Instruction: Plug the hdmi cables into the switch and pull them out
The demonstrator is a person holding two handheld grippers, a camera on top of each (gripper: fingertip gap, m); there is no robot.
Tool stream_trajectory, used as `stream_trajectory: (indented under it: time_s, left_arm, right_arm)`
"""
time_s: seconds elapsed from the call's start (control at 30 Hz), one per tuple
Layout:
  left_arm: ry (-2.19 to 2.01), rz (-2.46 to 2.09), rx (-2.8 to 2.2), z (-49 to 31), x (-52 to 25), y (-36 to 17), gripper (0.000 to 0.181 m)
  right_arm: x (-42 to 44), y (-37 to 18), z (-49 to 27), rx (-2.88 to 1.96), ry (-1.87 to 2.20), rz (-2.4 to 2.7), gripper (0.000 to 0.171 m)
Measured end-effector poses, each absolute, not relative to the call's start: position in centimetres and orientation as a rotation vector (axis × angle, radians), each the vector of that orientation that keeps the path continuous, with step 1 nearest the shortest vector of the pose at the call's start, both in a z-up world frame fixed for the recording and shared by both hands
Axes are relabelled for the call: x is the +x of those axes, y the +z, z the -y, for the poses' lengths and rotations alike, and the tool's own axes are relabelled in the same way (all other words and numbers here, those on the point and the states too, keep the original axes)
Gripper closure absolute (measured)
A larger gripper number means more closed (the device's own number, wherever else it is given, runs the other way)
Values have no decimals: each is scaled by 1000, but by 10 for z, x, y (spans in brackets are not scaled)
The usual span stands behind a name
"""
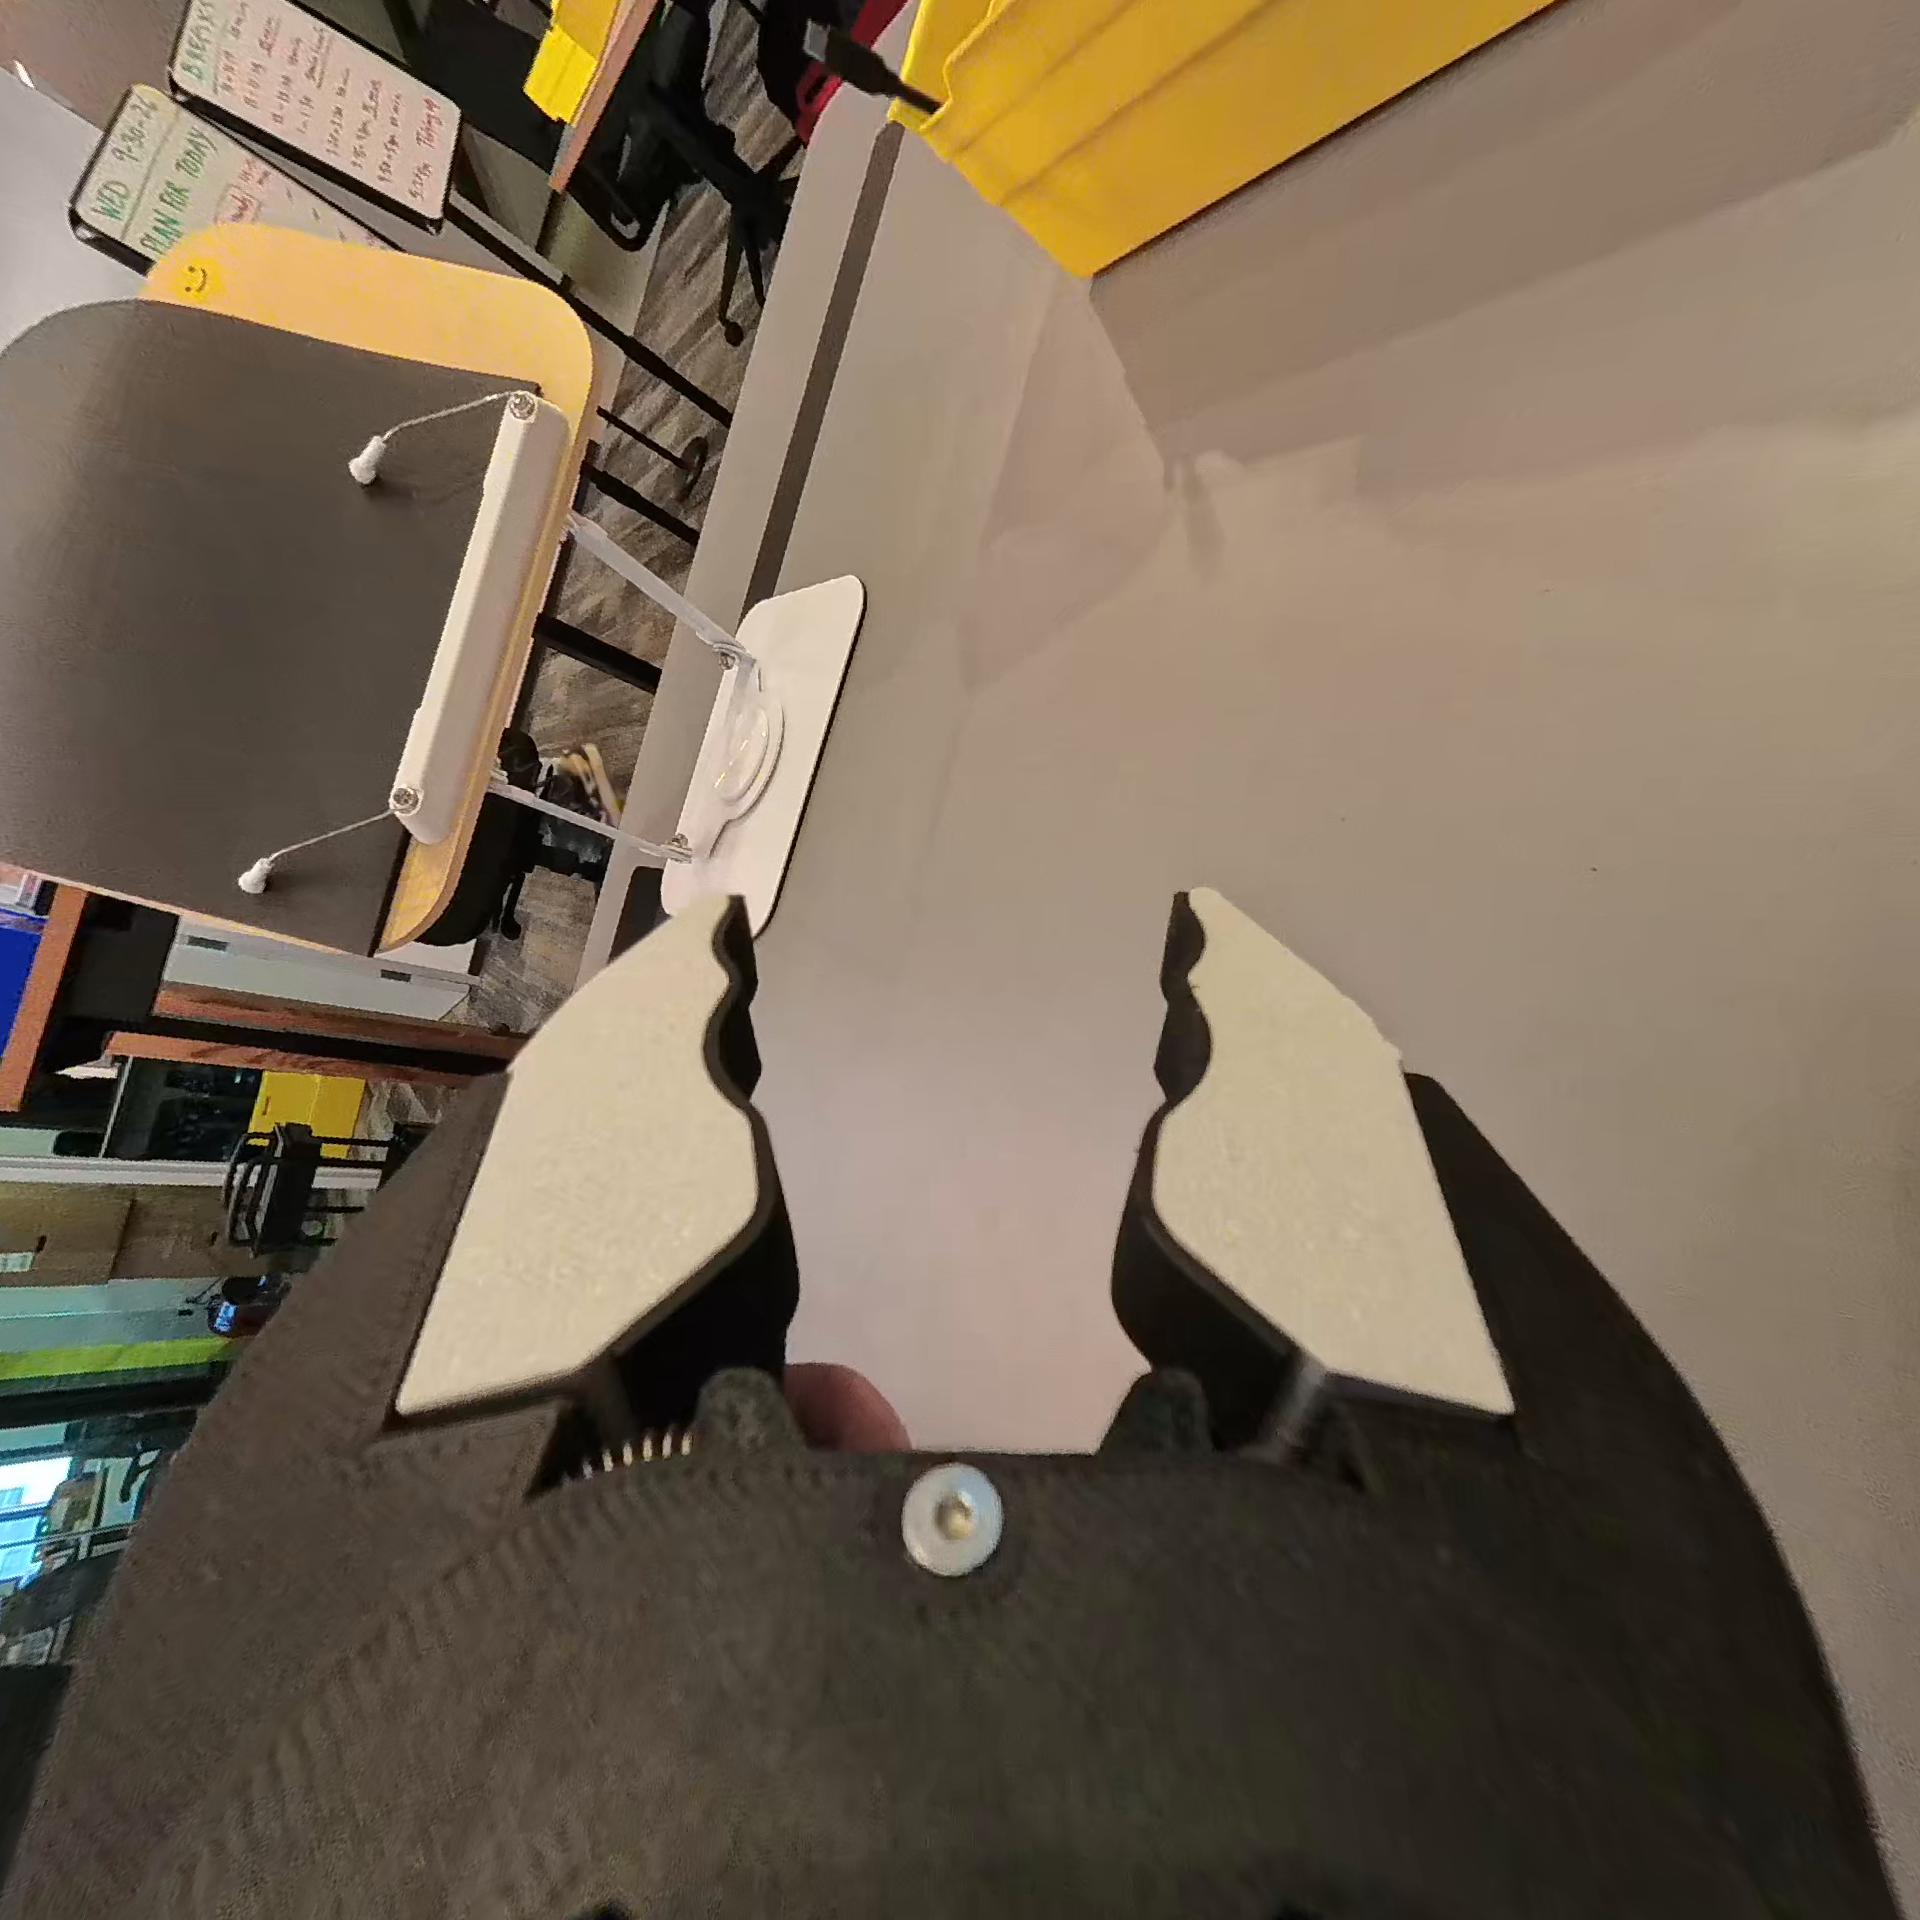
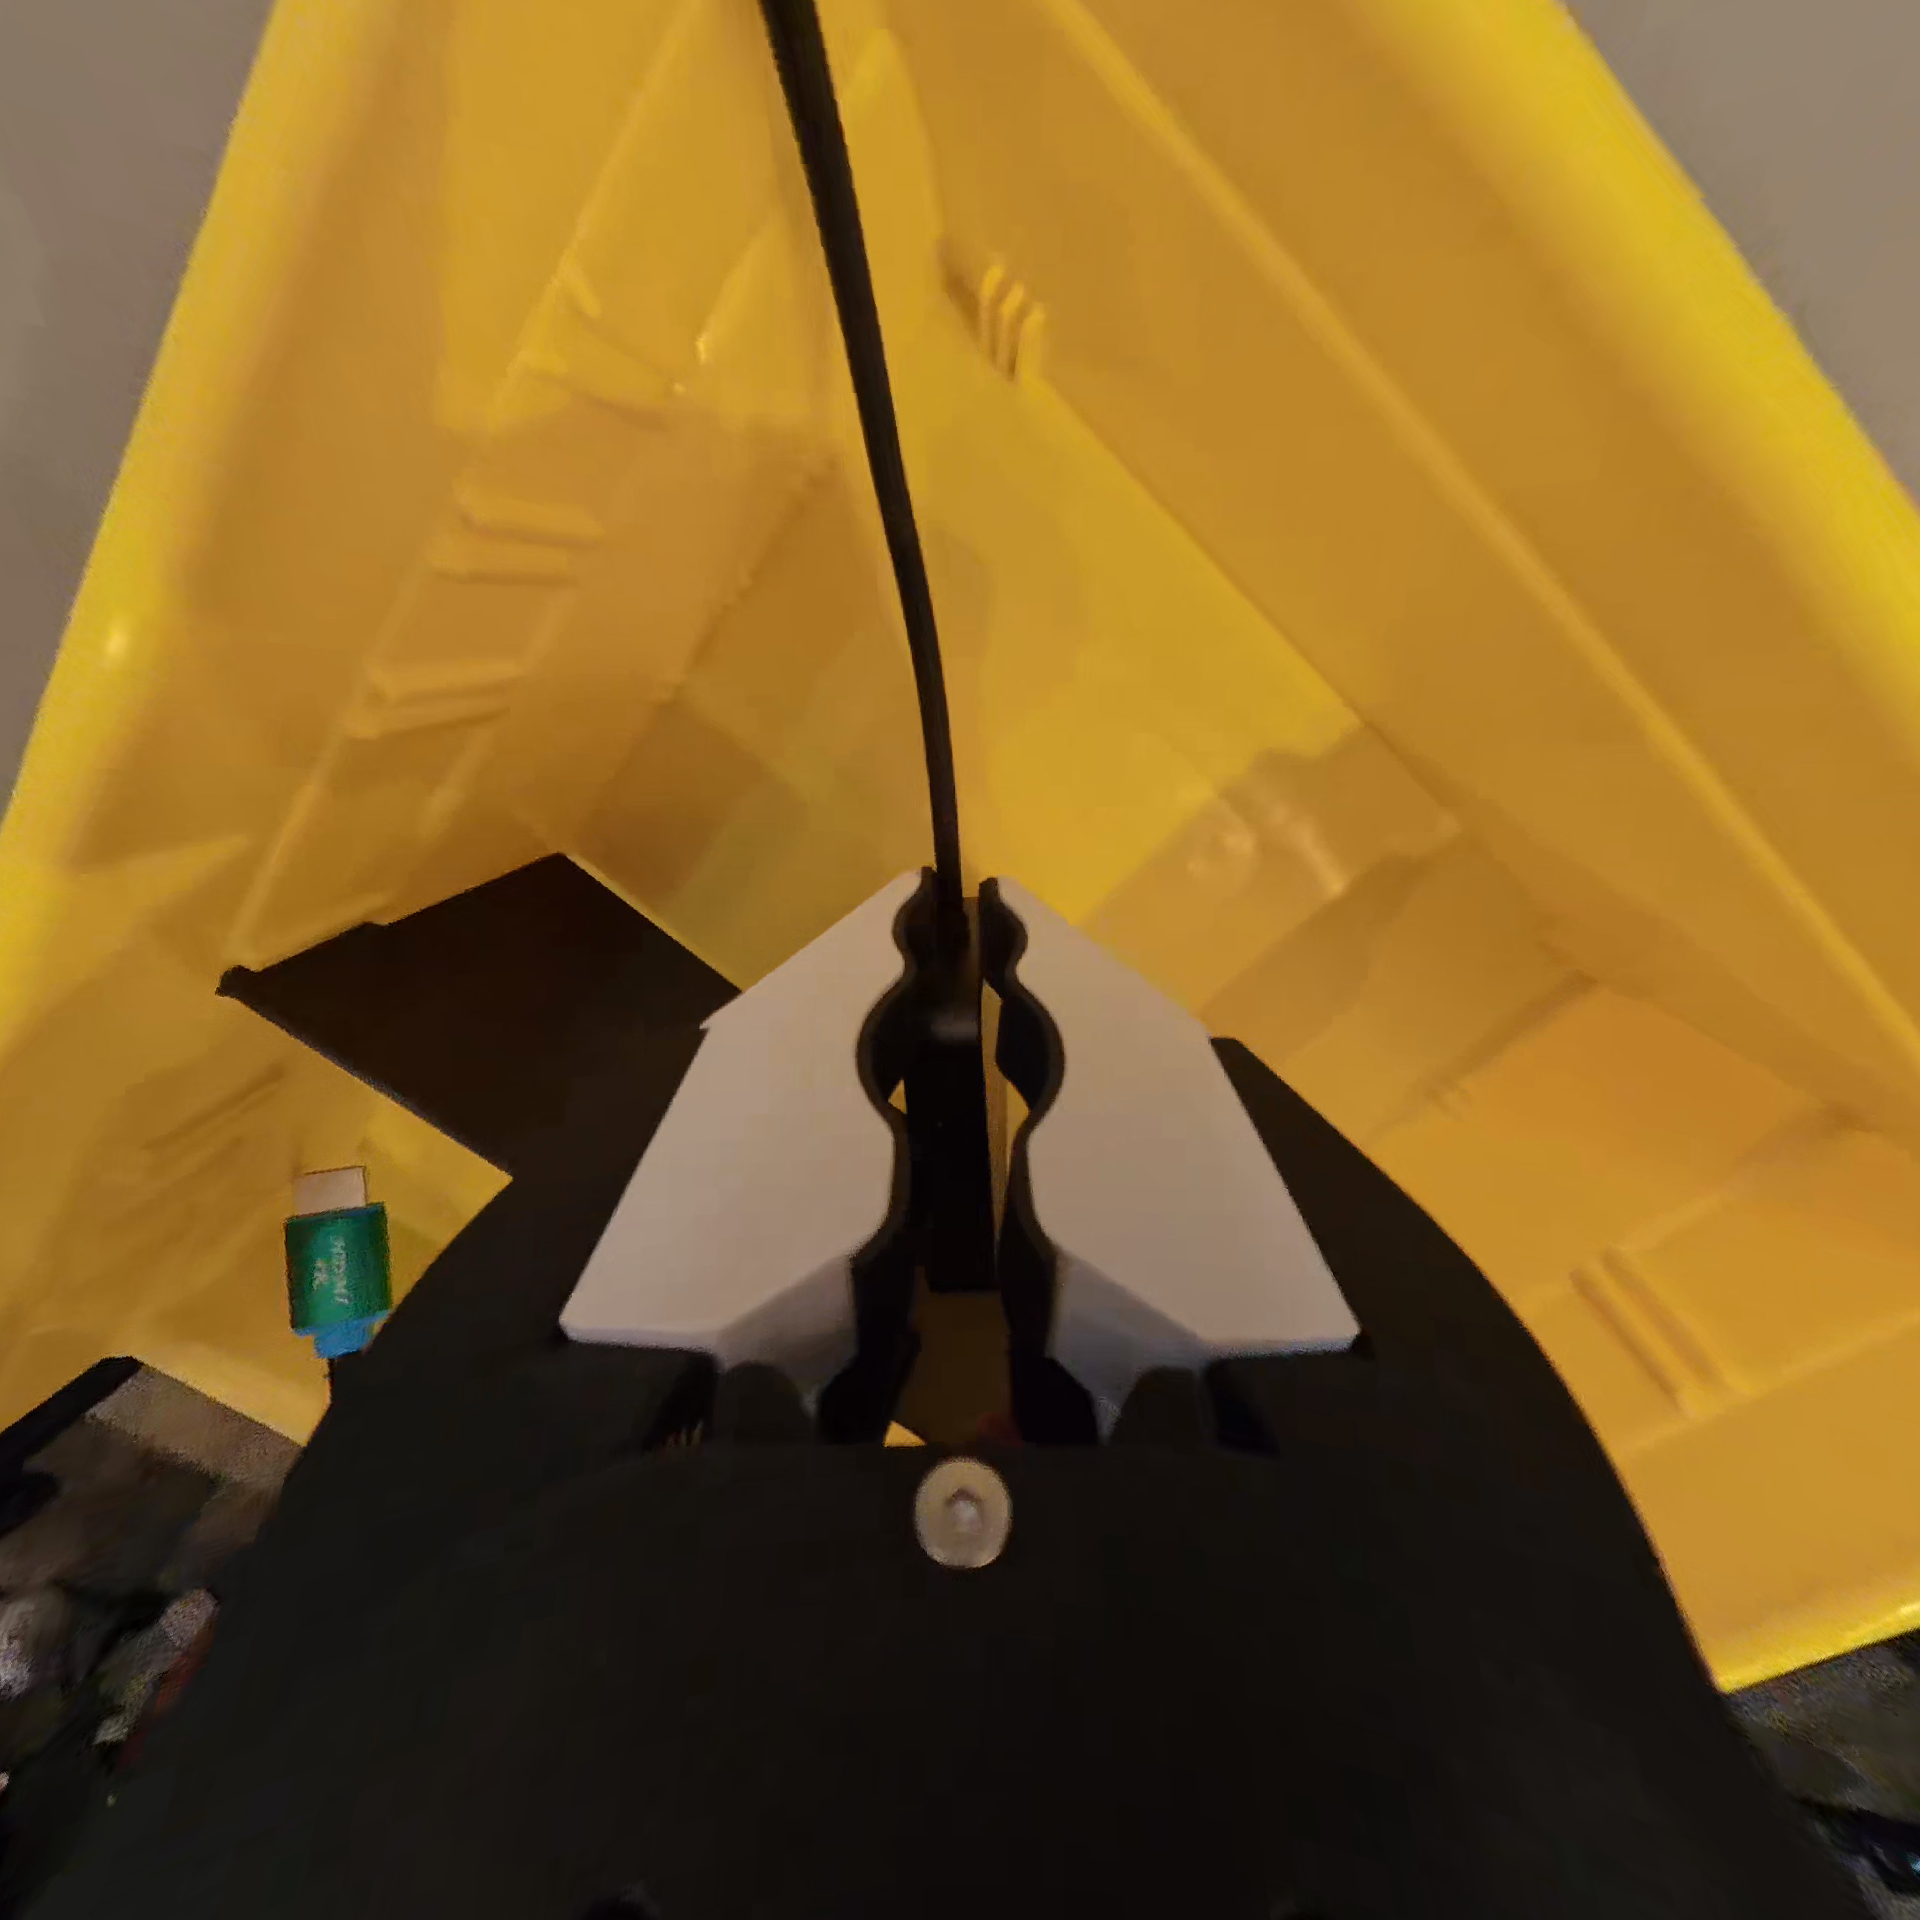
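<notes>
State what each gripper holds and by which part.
The right gripper is shut on the black cable, clamped at its plug end. The left gripper is open and holds nothing.

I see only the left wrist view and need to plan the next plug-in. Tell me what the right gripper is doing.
Observer: The right gripper is shut on a black cable, in front of the yellow bin.
Operator: Report any other connector there.
Observer: A green-sleeved plug shows at the lower left, clear of the gripper.
Operator: Name what is near it.
Observer: A flat black box sits above that plug in the picture, partly hidden behind the gripper.
</notes>
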State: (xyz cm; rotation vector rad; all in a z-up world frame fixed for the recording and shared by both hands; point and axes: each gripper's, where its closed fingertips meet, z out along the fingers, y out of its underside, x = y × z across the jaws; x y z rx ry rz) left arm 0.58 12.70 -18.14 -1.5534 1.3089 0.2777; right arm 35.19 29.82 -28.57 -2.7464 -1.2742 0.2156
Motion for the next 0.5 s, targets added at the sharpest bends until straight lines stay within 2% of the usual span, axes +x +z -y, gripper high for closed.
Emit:
stream_trajectory:
  time_s: [0.13,0.3,0.43,0.5]
  left_arm:
    - [272,-1314,-1558,-127,6,-184,107]
    - [262,-1322,-1564,-126,7,-186,107]
    - [261,-1331,-1568,-125,8,-189,107]
    - [261,-1338,-1570,-125,8,-191,107]
  right_arm:
    - [351,-283,-294,-2766,309,1258,169]
    - [352,-280,-305,-2774,532,977,169]
    - [393,-301,-306,-2861,94,1066,143]
    - [396,-305,-305,-2864,37,1095,133]
